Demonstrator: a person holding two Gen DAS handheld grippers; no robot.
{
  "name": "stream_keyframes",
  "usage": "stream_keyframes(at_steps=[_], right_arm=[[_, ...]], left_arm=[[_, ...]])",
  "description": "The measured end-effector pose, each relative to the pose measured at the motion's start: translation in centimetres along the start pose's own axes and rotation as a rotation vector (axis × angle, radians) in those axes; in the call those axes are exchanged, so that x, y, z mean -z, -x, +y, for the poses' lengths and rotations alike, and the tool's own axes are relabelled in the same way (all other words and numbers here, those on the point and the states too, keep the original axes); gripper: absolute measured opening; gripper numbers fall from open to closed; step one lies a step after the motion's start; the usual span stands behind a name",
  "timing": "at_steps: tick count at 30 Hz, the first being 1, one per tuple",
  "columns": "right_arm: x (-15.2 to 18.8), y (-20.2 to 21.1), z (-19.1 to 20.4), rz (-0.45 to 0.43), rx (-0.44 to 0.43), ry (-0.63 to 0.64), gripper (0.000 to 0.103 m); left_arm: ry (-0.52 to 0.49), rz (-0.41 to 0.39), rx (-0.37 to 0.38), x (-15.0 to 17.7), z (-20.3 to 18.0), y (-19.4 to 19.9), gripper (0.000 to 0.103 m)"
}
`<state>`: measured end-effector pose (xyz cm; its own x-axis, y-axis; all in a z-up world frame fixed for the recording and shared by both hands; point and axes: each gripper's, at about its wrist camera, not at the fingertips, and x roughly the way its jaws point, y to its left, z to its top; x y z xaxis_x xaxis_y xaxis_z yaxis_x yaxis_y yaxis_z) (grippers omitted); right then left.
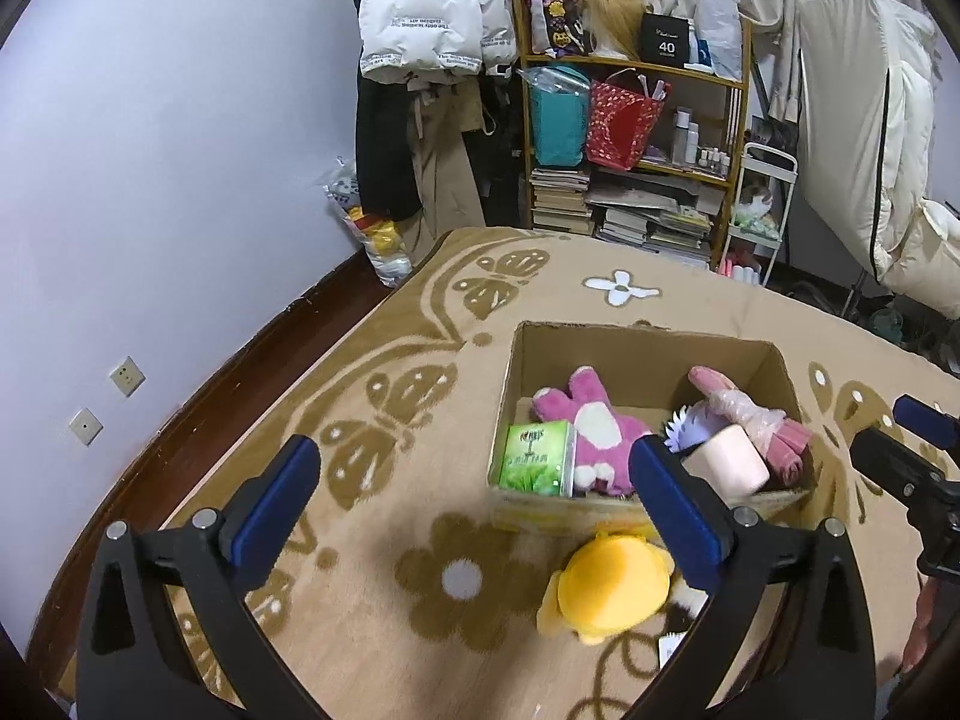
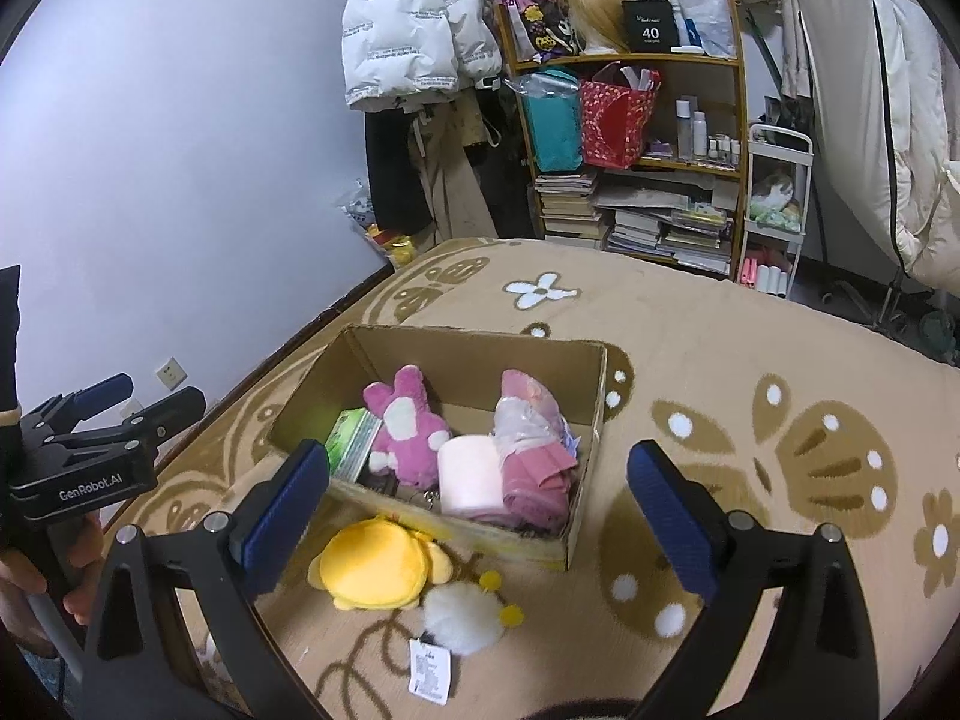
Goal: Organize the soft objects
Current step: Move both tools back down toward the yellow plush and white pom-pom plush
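Note:
An open cardboard box (image 1: 636, 354) (image 2: 480, 360) stands on the patterned blanket. Inside lie a pink plush rabbit (image 1: 591, 420) (image 2: 405, 420), a green tissue pack (image 1: 537, 459) (image 2: 354, 441), a pale pink roll (image 1: 729, 462) (image 2: 468, 477) and a pink doll in plastic wrap (image 1: 741, 408) (image 2: 531, 420). In front of the box, on the blanket, lie a yellow plush (image 1: 606, 588) (image 2: 378, 564) and a white fluffy toy (image 2: 462, 612) with a paper tag. My left gripper (image 1: 474, 456) (image 2: 147, 396) hangs open above the box's near left corner. My right gripper (image 2: 478, 450) (image 1: 888, 423) is open too, above the near wall. Neither holds anything.
A wooden shelf (image 1: 636, 69) (image 2: 630, 60) with books, bags and bottles stands behind the bed. A white puffer jacket (image 1: 432, 6) hangs to its left, a white cart (image 2: 777, 198) to its right. The purple wall (image 1: 150, 150) runs along the left. A hand (image 2: 84, 588) grips the left gripper's handle.

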<state>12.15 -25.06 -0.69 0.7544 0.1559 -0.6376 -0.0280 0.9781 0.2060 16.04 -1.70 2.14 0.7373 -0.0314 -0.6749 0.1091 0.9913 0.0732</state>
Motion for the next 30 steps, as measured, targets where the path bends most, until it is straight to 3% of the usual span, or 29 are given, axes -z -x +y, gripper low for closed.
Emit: stream_keyframes(at_steps=[9, 20, 30], right_arm=[[2.6, 0.2, 0.3, 0.023, 0.008, -0.021, 0.103], [5.8, -1.8, 0.3, 0.098, 0.011, -0.022, 0.103], [7.7, -4.5, -0.3, 0.16, 0.002, -0.031, 0.103]], left_arm=[[-0.003, 0.036, 0.033, 2.1, 0.1, 0.5, 0.102], [0.028, 0.125, 0.076, 3.8, 0.0, -2.1, 0.102], [-0.001, 0.178, 0.071, 4.6, -1.1, -4.5, 0.102]])
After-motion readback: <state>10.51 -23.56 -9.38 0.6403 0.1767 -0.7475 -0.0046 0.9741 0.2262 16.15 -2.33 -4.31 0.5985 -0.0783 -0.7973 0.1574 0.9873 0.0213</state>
